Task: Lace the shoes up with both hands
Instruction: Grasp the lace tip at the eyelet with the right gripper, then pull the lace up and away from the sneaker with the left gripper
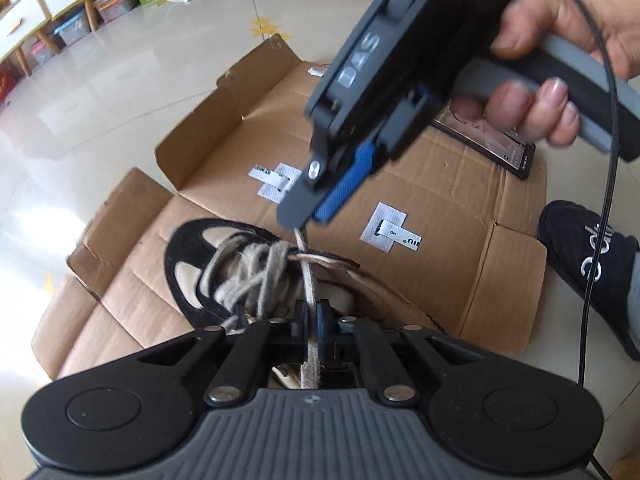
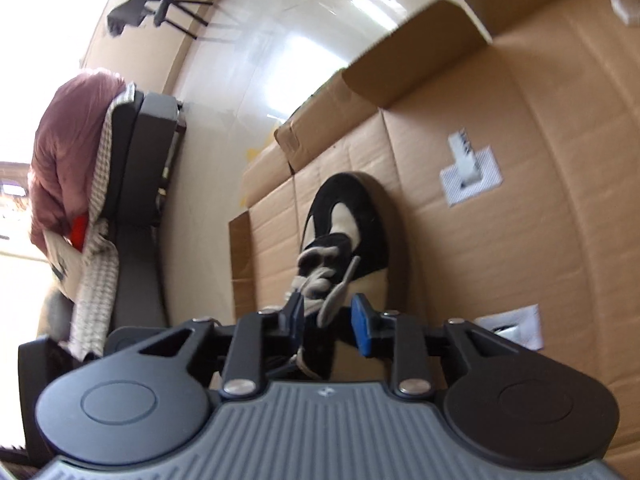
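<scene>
A black-and-cream sneaker (image 1: 208, 268) lies on flattened cardboard (image 1: 440, 216) spread over the tiled floor, directly ahead of and below both tools. The left hand-held gripper (image 1: 313, 316) is clenched on a flat grey lace (image 1: 308, 280), which runs taut from its jaws up toward the tip of the right hand-held gripper (image 1: 304, 222); I judge it is held tight so the strand stays straight for threading. The right tool, gripped by the person's hand (image 1: 560, 68), hovers just above the shoe's tongue. Seen from its own camera, its jaws stand apart, with the lace end (image 2: 340, 292) lying loose between the blue pads (image 2: 362, 320), not pinched.
</scene>
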